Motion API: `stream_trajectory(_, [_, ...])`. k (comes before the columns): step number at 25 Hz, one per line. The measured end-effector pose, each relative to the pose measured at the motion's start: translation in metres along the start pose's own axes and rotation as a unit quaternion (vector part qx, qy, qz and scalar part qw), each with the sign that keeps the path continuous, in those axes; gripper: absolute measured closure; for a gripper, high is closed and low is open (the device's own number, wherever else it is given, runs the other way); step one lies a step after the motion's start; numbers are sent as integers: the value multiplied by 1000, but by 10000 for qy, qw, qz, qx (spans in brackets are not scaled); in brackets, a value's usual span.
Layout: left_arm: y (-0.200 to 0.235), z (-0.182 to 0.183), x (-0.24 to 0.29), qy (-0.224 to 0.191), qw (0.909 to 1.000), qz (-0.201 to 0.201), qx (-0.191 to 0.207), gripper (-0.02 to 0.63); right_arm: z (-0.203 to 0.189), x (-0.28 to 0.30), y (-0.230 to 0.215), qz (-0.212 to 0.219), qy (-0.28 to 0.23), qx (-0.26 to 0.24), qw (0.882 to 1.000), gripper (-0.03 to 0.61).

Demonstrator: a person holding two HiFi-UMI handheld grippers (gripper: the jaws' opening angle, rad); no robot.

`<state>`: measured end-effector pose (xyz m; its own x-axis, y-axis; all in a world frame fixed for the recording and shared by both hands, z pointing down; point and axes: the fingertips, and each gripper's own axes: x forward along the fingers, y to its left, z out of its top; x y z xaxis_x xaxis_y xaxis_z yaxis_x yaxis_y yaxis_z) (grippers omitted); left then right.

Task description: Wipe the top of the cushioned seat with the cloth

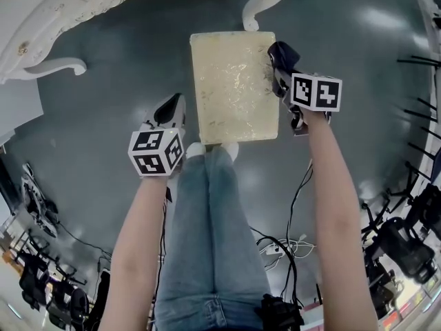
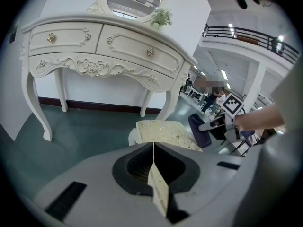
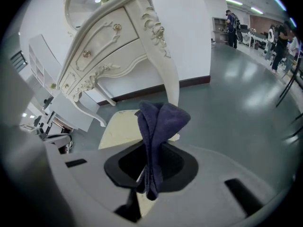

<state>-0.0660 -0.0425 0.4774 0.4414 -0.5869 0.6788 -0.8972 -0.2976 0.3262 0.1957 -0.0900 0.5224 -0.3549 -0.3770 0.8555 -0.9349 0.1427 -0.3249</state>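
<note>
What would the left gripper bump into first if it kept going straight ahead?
Probably the cushioned seat, which sits straight ahead of the left gripper and its shut, empty jaws, though depth is hard to judge.

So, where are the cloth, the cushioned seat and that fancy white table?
cloth (image 3: 158, 126): right gripper view, on its bunched dark folds.
cushioned seat (image 1: 234, 88): head view, the middle of its pale top.
white table (image 2: 71, 37): left gripper view, on the left drawer front.

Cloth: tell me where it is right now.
In the head view the cloth is pinched in the right gripper, at the seat's right edge near its far corner, close to the table leg.
</note>
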Motion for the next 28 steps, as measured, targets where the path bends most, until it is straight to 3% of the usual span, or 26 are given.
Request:
stream_trajectory(7, [8,-2,7,30,10000,48,-18,609,-6,18,-40,-537,432,-14,9976,535])
stream_trajectory(11, [11,-7,8,59,9999,82,-49,609,-10,29,-43,-522,495,126,9973,535])
stream_trajectory(22, [19,-13,-1,16,9996,173,-201,609,-14,42,-33,-523,639,-288,9962,535])
stream_trajectory(28, [17,-14,-1,-11,9997,94,-224,609,-13,42,-27,-518,628,-280,9963,535])
